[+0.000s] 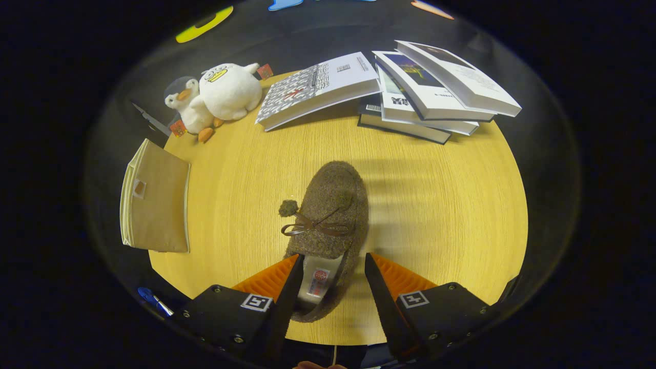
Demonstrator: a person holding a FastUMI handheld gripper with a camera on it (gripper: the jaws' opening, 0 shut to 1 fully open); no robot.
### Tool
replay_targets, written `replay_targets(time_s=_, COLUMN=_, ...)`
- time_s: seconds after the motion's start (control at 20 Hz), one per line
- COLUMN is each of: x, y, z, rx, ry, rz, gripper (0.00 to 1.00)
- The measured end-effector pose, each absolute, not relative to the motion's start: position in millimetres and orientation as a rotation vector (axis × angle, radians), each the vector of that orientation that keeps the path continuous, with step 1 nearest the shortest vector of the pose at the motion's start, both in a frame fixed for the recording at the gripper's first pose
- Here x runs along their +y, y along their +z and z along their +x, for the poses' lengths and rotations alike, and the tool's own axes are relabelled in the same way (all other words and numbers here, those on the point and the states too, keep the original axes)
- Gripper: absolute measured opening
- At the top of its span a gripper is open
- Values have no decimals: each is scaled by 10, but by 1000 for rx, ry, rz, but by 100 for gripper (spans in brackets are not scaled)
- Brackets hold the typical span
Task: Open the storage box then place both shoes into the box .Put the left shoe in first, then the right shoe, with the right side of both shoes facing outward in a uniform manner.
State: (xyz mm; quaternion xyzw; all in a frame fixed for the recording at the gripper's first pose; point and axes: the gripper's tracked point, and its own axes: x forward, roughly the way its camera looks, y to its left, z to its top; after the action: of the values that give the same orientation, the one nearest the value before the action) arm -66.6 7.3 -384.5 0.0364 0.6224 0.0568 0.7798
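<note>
A brown woolly shoe (328, 215) with a dark bow and pom-pom lies upright at the frame's centre, toe toward the top, heel low between the fingers.

A beige storage box (154, 197), folded flat, sits at the left.

My one camera rides the gripper (332, 264) — looking steeply down, close over the round pale-wood table (441, 205). Its fingers frame my view's near edge.

Brown tweed slipper (328, 215) with dark brown bow on a light oak-grain table (435, 205); at ten o'clock, white plush ducks (218, 95) with orange bills; gripper (332, 269) black, fingers ribbed orange, spread apart.
</note>
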Motion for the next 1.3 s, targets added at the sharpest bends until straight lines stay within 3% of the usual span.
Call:
replay_targets(time_s=0.3, x=17, y=-4216, z=-624, rx=1432, ry=65, rz=133, gripper=75)
replay_targets(time_s=0.35, x=-17, y=-4280, z=-626, rx=1441, ry=38, rz=146, gripper=71)
replay_targets(time_s=0.5, x=-76, y=-4225, z=-651, rx=1460, ry=5, rz=213, gripper=3)
replay_targets(time_s=0.85, x=123, y=-3797, z=-636, rx=1460, ry=60, rz=257, gripper=3)
replay_targets(time_s=1.3, x=972, y=-2747, z=-323, rx=1343, ry=279, rz=186, gripper=3)
